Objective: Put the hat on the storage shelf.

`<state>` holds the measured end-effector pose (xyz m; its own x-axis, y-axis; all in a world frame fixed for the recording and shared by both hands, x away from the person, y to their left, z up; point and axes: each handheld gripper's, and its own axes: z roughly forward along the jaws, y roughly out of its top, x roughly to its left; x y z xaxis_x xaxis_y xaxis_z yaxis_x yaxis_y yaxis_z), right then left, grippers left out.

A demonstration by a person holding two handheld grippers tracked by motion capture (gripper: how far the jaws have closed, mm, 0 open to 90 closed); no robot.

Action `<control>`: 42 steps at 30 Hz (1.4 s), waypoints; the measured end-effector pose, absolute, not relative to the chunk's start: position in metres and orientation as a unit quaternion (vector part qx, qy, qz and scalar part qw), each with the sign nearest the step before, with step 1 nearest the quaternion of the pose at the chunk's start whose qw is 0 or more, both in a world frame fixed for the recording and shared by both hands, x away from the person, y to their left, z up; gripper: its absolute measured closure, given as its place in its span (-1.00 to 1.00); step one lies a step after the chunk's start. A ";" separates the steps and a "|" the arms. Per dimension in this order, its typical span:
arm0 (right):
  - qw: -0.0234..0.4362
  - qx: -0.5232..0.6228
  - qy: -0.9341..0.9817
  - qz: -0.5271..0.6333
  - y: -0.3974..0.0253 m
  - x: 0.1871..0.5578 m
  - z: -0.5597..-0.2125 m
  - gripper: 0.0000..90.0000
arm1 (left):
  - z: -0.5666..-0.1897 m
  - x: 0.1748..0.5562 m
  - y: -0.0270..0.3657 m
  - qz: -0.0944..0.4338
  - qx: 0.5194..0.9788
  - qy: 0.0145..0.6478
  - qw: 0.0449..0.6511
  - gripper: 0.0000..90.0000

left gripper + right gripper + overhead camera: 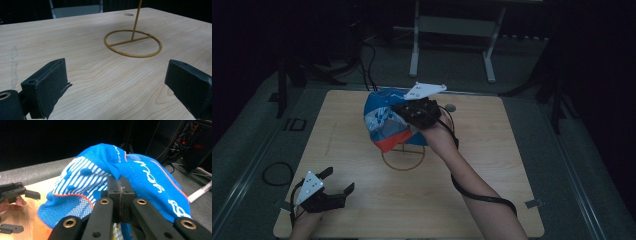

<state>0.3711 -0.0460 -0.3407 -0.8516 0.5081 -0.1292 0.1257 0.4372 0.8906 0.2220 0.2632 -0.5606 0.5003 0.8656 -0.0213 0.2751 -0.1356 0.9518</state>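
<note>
Overhead, the right gripper (419,112) holds a blue cap (384,122) in the air above the yellow wire stand (403,157) at mid-table, while the left gripper (324,192) rests near the table's (492,165) front left corner. Along the left gripper's own jaws, spread wide and empty, the stand's ring base and upright rod (136,20) are in plain sight. From the right gripper's camera the jaws are pinched tight on the cap's fabric (near its crown), so the placing step looks under way, and next the cap likely needs lowering squarely onto the rod's top.
</note>
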 end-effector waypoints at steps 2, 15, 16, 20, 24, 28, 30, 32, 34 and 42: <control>0.191 0.194 0.823 0.499 -0.052 0.370 -0.342 1.00 | -0.561 0.222 0.264 0.285 0.696 0.410 0.516 -0.89; 0.190 0.213 0.816 0.502 -0.072 0.368 -0.358 0.79 | -0.561 0.223 0.266 0.284 0.692 0.410 0.523 -0.89; 0.188 0.214 0.817 0.501 -0.072 0.368 -0.360 0.79 | -0.561 0.223 0.266 0.283 0.694 0.409 0.521 -0.89; 0.183 0.214 0.820 0.498 -0.073 0.369 -0.365 0.75 | -0.562 0.223 0.266 0.282 0.694 0.409 0.522 -0.89; 0.182 0.220 0.819 0.499 -0.075 0.370 -0.367 0.71 | -0.562 0.223 0.266 0.280 0.693 0.410 0.522 -0.89; 0.181 0.219 0.817 0.502 -0.079 0.369 -0.367 0.69 | -0.562 0.223 0.266 0.280 0.694 0.409 0.522 -0.89; 0.180 0.219 0.817 0.502 -0.082 0.368 -0.367 0.68 | -0.562 0.223 0.266 0.280 0.693 0.409 0.523 -0.89; 0.178 0.220 0.815 0.506 -0.085 0.367 -0.367 0.64 | -0.562 0.223 0.266 0.280 0.693 0.409 0.523 -0.89; 0.179 0.219 0.813 0.509 -0.088 0.365 -0.367 0.57 | -0.562 0.223 0.266 0.280 0.693 0.409 0.524 -0.89; 0.170 0.211 0.807 0.525 -0.100 0.357 -0.367 0.04 | -0.563 0.224 0.265 0.280 0.693 0.411 0.522 -0.89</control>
